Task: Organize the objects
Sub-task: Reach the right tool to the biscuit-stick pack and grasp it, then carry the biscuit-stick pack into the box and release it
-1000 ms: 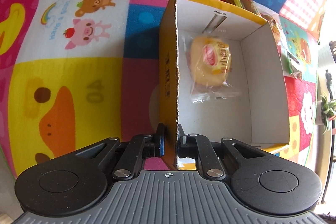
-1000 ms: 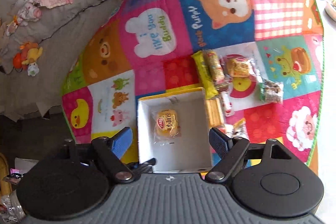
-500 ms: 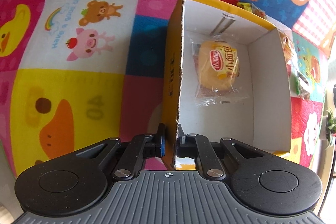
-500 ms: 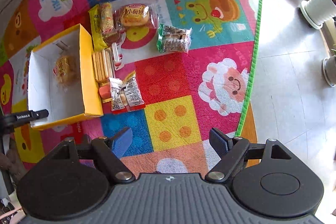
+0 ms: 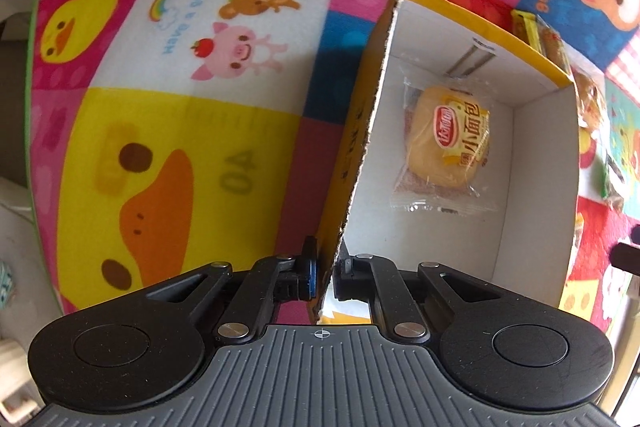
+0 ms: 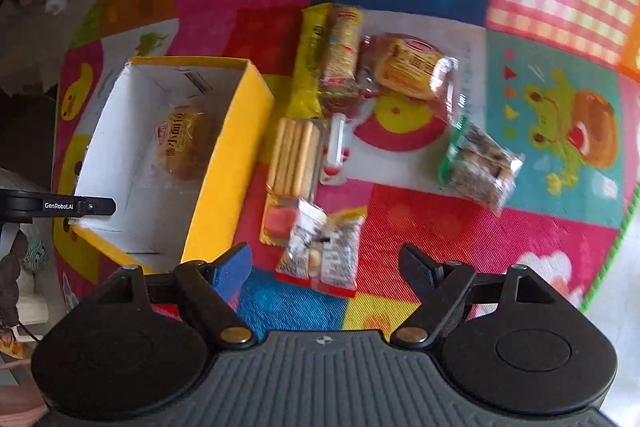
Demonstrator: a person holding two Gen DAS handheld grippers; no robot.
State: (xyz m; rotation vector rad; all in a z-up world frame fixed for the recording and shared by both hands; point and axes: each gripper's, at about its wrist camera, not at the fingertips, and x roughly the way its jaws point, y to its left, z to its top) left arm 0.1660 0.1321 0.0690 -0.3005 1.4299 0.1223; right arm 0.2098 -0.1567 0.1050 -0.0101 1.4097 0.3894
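Left gripper (image 5: pixel 326 277) is clamped on the near wall of the yellow cardboard box (image 5: pixel 360 147), one of its fingers (image 5: pixel 308 273) outside the wall and the other inside, pressed tight against the cardboard. The box sits open-topped on the patchwork play mat (image 5: pixel 180 107), white on the inside, and it holds one thing: a wrapped small bread bun (image 5: pixel 450 137) lying flat on the bottom toward the far wall, clear wrapper with a red and yellow label.

Over on the right wrist view, the right gripper (image 6: pixel 326 267) hangs above the mat with its fingers (image 6: pixel 232 265) spread wide, nothing between them. Directly ahead of it lies a pair of small snack sachets (image 6: pixel 322 253) side by side on the mat, just beside the box's right wall (image 6: pixel 224 155). Beyond those, a clear pack of biscuit sticks (image 6: pixel 294 155) lies along that wall, and past it a long yellow packet (image 6: pixel 310 63) touching a wafer pack (image 6: pixel 340 47). A second wrapped bun (image 6: pixel 412 69) sits next to them, and a green-edged pack of dark snacks (image 6: pixel 478 167) lies further right, apart from the rest. A small white and red item (image 6: pixel 336 147) lies beside the biscuit sticks; what it is cannot be made out. The bun inside the box (image 6: pixel 182 139) shows here too, alone in there.
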